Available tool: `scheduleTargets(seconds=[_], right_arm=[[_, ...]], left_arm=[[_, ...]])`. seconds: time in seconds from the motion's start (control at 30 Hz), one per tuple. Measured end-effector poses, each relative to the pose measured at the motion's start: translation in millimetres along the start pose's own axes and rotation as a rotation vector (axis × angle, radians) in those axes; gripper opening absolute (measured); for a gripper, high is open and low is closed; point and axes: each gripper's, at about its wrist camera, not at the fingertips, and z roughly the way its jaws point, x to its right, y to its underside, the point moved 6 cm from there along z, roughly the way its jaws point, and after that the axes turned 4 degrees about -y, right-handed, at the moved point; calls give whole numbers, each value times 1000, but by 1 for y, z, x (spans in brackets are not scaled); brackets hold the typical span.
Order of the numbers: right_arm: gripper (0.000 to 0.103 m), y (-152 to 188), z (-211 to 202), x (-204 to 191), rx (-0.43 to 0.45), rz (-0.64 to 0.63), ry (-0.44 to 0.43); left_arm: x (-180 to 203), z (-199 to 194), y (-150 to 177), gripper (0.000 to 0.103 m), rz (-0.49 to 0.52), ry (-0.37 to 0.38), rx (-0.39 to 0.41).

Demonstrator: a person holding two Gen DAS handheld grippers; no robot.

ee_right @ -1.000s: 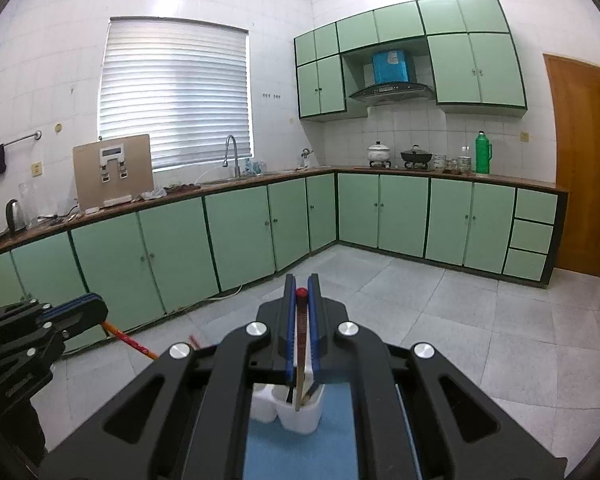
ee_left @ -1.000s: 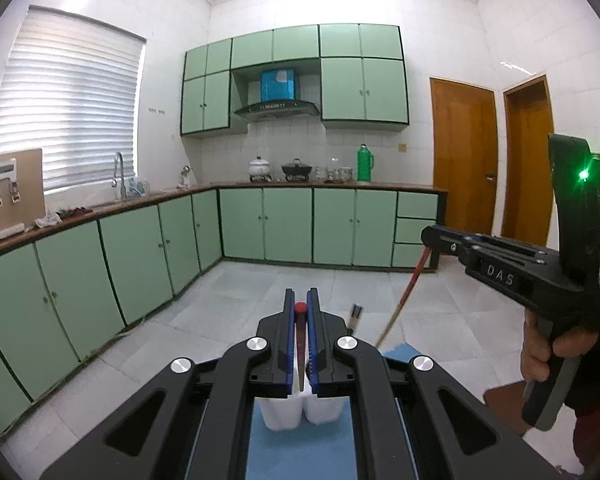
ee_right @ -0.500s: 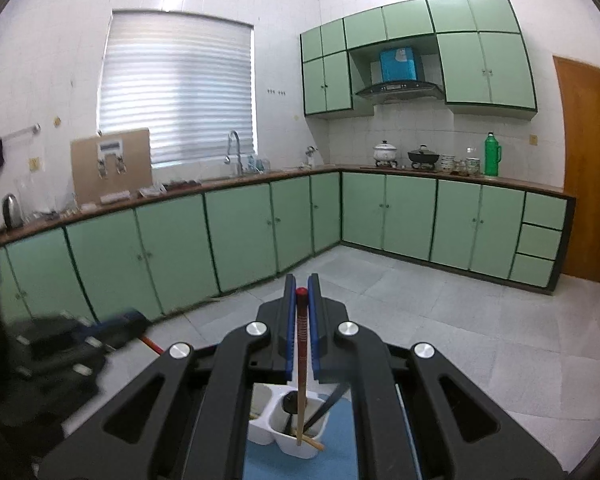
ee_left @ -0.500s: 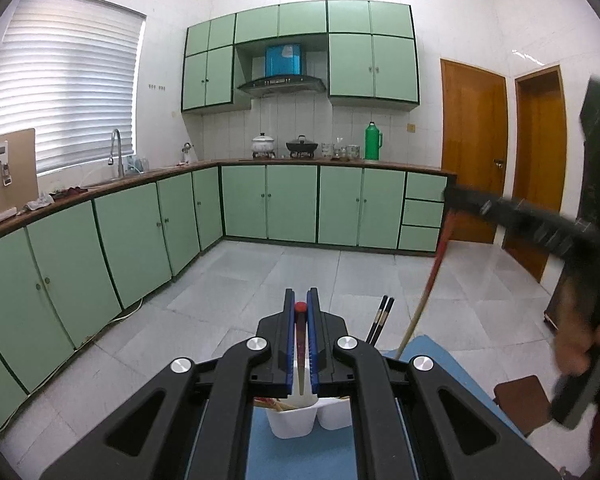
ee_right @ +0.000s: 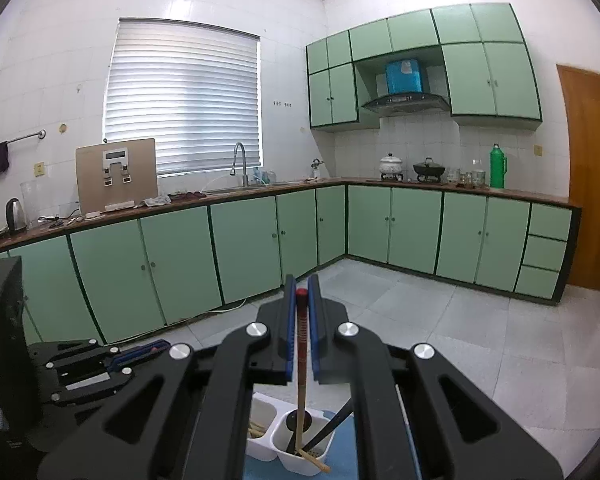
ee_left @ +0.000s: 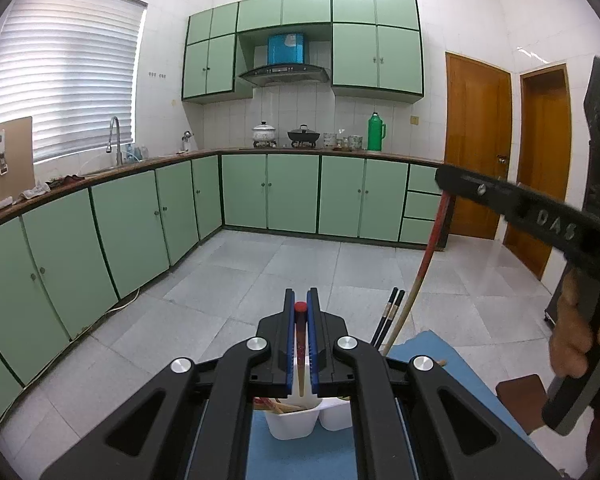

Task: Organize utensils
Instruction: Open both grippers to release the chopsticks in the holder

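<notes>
Both hands have dropped in over the white holder (ee_right: 296, 454) on the blue mat (ee_left: 300, 456): the right gripper (ee_right: 301, 312), pinching a red-tipped chopstick (ee_right: 301, 360), now has its tip down inside the right-hand cup, while the left gripper (ee_left: 300, 320) pinches another chopstick (ee_left: 300, 344) at twelve o'clock above the left cup.

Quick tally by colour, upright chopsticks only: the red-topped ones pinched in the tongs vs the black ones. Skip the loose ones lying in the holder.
Red-topped chopsticks: 2
Black chopsticks: 2
Total: 4
</notes>
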Motion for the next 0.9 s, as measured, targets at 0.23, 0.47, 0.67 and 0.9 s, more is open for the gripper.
scheduleTargets(seconds=[0.23,0.47,0.67,0.9], right_arm=[[6,40,36,7,-100,17,4],[41,64,33,15,-132,41,35],[57,64,3,27,-95,61,84],[88,83,-45,22,-83,73,130]], left_arm=[[-2,22,12,6,-13,-3,-47],[-4,21,23,24,-29,-16,-64],[-1,-2,22,45,-17,-39,-28],[6,-40,38,66,-14,-43,-17]])
